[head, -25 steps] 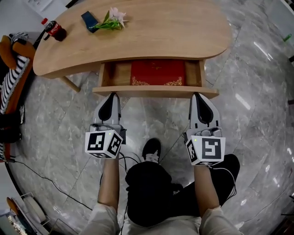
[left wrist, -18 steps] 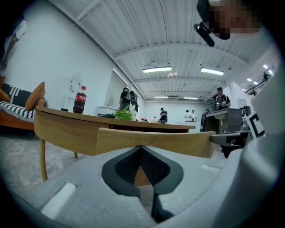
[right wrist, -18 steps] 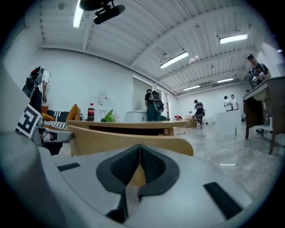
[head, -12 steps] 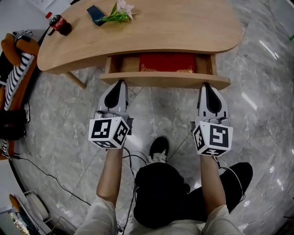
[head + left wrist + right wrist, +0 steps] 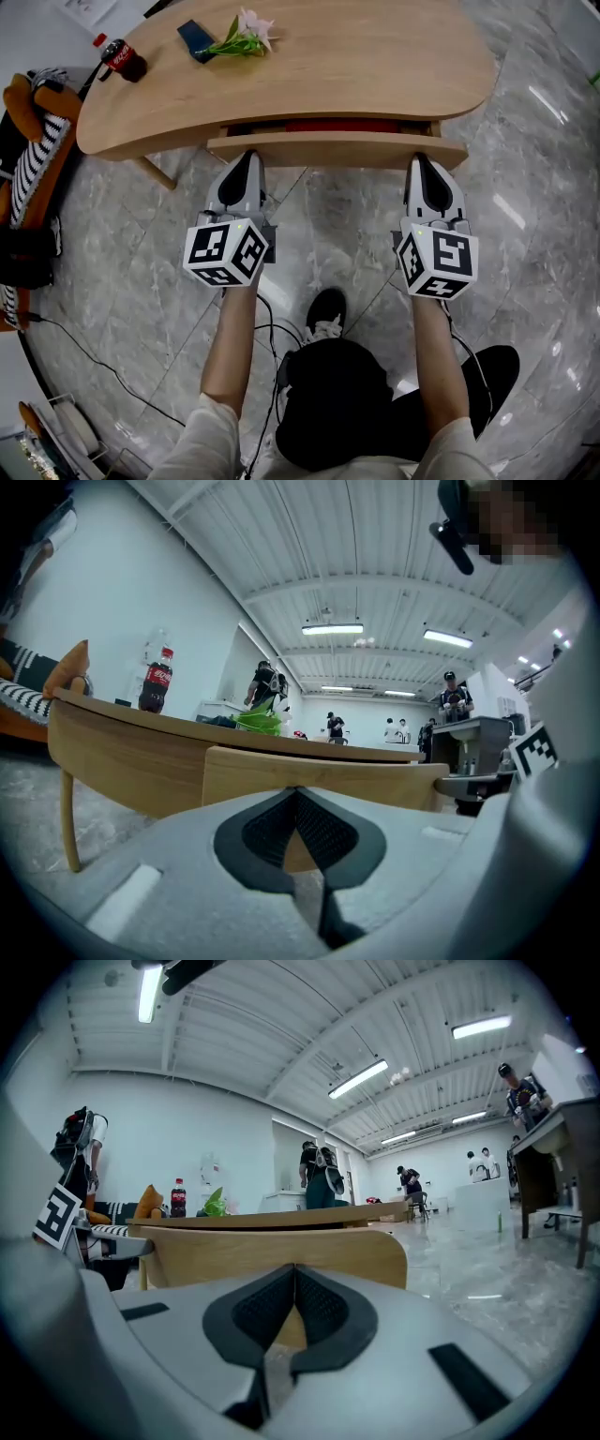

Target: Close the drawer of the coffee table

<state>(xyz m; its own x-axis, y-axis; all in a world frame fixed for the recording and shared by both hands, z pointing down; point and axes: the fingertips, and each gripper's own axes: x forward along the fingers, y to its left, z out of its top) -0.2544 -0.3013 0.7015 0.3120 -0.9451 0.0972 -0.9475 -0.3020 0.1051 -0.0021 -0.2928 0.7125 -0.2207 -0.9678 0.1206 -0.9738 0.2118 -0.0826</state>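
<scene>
A grey marble floor (image 5: 319, 244) surrounds a low, curved wooden coffee table (image 5: 375, 56), seen from above. A cola bottle (image 5: 120, 59) and a flower sprig (image 5: 242, 36) sit at the tabletop's far left. Beneath the tabletop, the drawer (image 5: 337, 148) is almost fully in, with only a thin red strip of its contents showing. The left tongs (image 5: 246, 157) and right tongs (image 5: 419, 161) are each pinched together on nothing, tips against the drawer front near its two ends. The closing push looks to be in its last stretch. The next move probably calls for an even, straight shove from both sides until the front sits flush.
</scene>
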